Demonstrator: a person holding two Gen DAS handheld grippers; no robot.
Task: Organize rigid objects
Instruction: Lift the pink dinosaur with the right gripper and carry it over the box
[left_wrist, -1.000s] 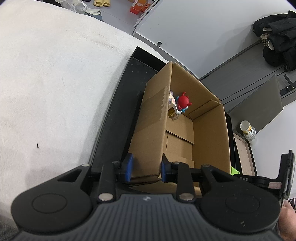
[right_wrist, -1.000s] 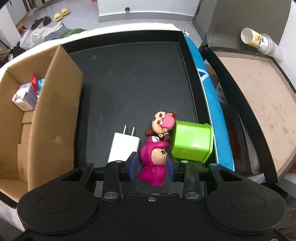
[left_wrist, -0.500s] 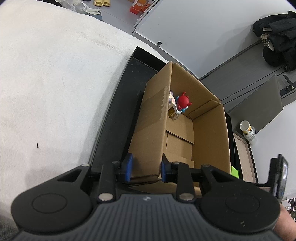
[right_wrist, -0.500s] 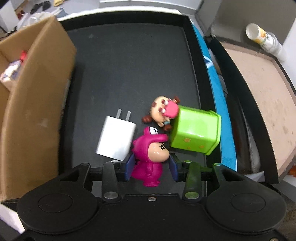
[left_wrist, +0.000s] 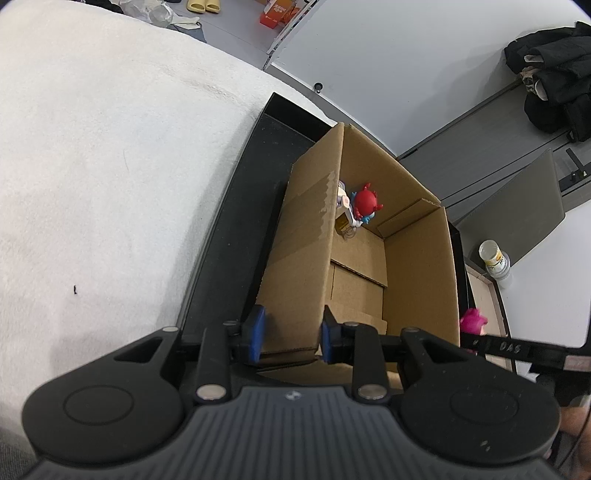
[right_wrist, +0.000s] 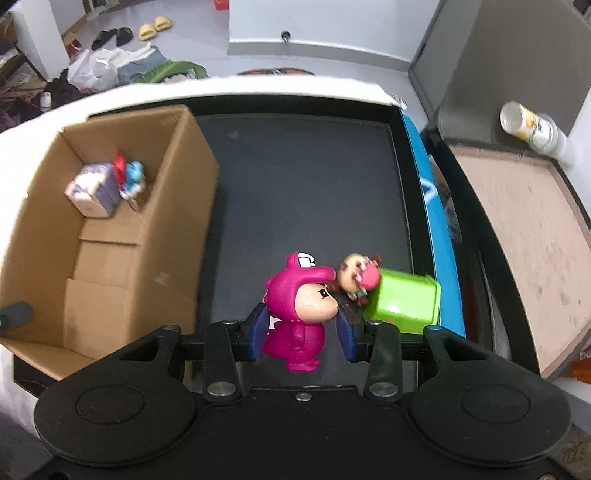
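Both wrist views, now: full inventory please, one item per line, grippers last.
cardboard box: 1, brown, open, left part of the tray
black tray: 1, on the white surface
pink figure: 1, magenta, between the right gripper's pads
small figure: 1, tan and pink, against the green bin
green bin: 1, lime, tipped on its side at the tray's right edge
small carton: 1, pale purple, far end inside the box
red and blue toy: 1, beside the carton in the box
cup stack: 1, white and yellow, on the side table
left gripper: 1, black with blue pads, clamped on the box's near wall
right gripper: 1, black with blue pads, gripping the pink figure
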